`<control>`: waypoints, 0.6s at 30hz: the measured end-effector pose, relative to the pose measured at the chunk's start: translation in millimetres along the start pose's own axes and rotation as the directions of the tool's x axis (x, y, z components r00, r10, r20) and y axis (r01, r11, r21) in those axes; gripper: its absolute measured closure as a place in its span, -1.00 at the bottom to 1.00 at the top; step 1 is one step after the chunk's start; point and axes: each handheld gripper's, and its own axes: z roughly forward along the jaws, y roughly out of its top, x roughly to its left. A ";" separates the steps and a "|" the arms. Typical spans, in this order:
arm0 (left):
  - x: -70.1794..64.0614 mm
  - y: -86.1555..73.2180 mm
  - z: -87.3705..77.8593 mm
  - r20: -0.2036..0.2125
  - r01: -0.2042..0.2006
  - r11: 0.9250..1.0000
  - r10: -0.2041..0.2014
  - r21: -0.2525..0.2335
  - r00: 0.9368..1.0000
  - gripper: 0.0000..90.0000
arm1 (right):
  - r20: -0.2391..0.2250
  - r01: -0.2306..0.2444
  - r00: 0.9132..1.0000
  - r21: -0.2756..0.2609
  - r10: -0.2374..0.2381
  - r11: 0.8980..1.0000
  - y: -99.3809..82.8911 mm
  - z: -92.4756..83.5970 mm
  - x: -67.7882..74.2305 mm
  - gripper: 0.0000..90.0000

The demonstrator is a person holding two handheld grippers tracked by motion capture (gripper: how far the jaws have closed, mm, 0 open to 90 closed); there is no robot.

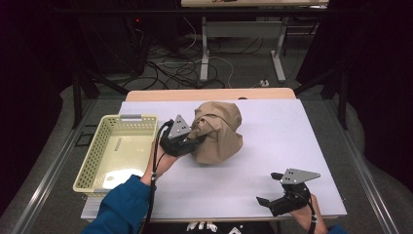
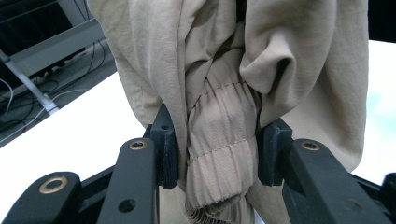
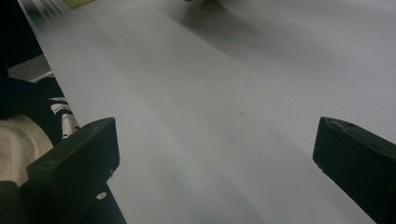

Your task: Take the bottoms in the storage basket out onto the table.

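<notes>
A bunched tan garment [image 1: 219,131] sits in a heap at the middle of the white table [image 1: 272,126]. My left gripper [image 1: 192,139] holds it from the left side, shut on a gathered elastic cuff of the tan garment [image 2: 217,140], with the rest of the cloth draped above the jaws. Near the table's front right edge, my right gripper [image 1: 267,192] hovers open over bare tabletop. In the right gripper view its two black jaws stand wide apart around the right gripper [image 3: 215,149] midpoint, with nothing between them.
A pale yellow perforated basket [image 1: 95,161] stands at the table's left edge, beside my left hand. Beyond the far edge are table legs and cables on the floor [image 1: 195,68]. A blue sleeve [image 1: 124,204] enters from the bottom left.
</notes>
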 end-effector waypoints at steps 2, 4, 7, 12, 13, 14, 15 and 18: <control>-1.1 -1.0 2.0 0.002 0.005 1.000 -0.005 0.001 1.000 0.34 | 0.001 -0.006 1.000 0.005 0.006 1.000 0.0 -0.3 0.4 -1.00; -1.7 -1.6 3.3 0.005 0.003 1.000 -0.003 0.011 1.000 0.34 | 0.004 0.001 1.000 0.019 -0.001 1.000 0.3 -0.9 0.0 -1.00; -3.2 -2.7 6.5 0.008 0.004 1.000 -0.005 0.014 1.000 0.34 | 0.005 0.000 1.000 0.006 0.000 1.000 -0.1 -0.3 0.1 -1.00; -6.0 -5.0 12.6 0.014 -0.002 1.000 0.002 0.029 1.000 0.34 | 0.006 0.000 1.000 0.007 0.000 1.000 -0.1 -0.4 0.0 -1.00; -6.6 -5.6 13.6 0.019 0.000 0.999 -0.001 0.034 1.000 0.34 | 0.004 -0.001 1.000 0.007 0.001 1.000 -0.1 -0.5 0.2 -1.00; -7.2 -6.3 14.8 0.018 0.002 0.999 -0.002 0.034 1.000 0.34 | 0.004 0.006 1.000 0.006 -0.006 1.000 0.0 -0.5 -0.3 -1.00; -6.9 -6.6 15.0 0.020 -0.007 0.999 0.006 0.045 1.000 0.34 | 0.006 0.005 1.000 0.006 -0.005 1.000 0.0 -0.5 -0.2 -1.00; -8.1 -7.9 17.6 0.023 -0.001 0.999 0.000 0.045 1.000 0.34 | 0.004 0.000 1.000 0.006 0.000 1.000 -0.1 -0.6 0.1 -1.00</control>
